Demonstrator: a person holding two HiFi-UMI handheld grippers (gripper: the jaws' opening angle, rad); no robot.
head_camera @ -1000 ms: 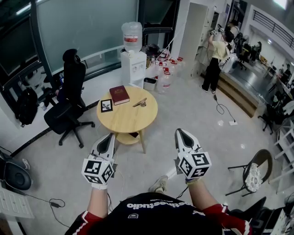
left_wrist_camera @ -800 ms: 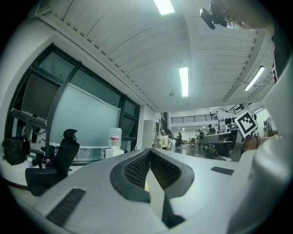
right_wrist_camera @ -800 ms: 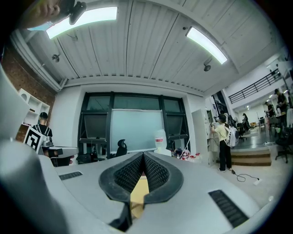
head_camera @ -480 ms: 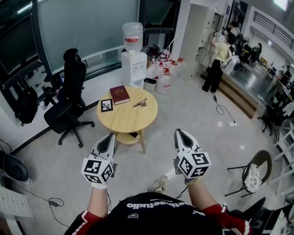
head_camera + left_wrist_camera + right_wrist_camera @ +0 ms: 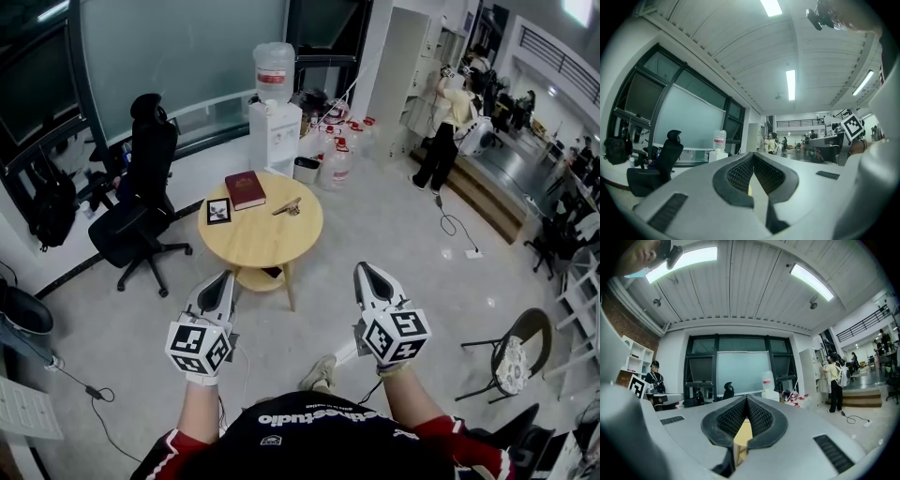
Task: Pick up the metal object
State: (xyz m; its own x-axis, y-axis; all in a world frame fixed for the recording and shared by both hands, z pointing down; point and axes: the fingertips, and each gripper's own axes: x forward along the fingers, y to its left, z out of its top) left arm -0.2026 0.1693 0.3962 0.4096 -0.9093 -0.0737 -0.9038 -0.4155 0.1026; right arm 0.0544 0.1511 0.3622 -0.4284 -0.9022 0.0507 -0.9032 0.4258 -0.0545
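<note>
The metal object (image 5: 289,207) lies small and slim on the far right part of a round wooden table (image 5: 267,246). A dark red book (image 5: 245,189) and a black-framed card (image 5: 217,211) lie beside it. Both grippers hang in the air short of the table, well apart from the object. My left gripper (image 5: 224,277) is shut with nothing in it, and its ribbed pads meet in the left gripper view (image 5: 753,155). My right gripper (image 5: 366,269) is shut and empty too, with a strip of the tabletop showing below its tips (image 5: 746,399).
A black office chair (image 5: 141,202) stands left of the table. Behind it are a water dispenser (image 5: 274,122) and spare water jugs (image 5: 336,161). A person (image 5: 444,120) stands at the back right. A folding chair (image 5: 518,358) is at the right. Cables (image 5: 86,398) lie on the floor.
Both grippers have kept their place and stayed shut. A dark shape at the left edge of the head view has shifted upward, and the floor cable beside it has moved.
</note>
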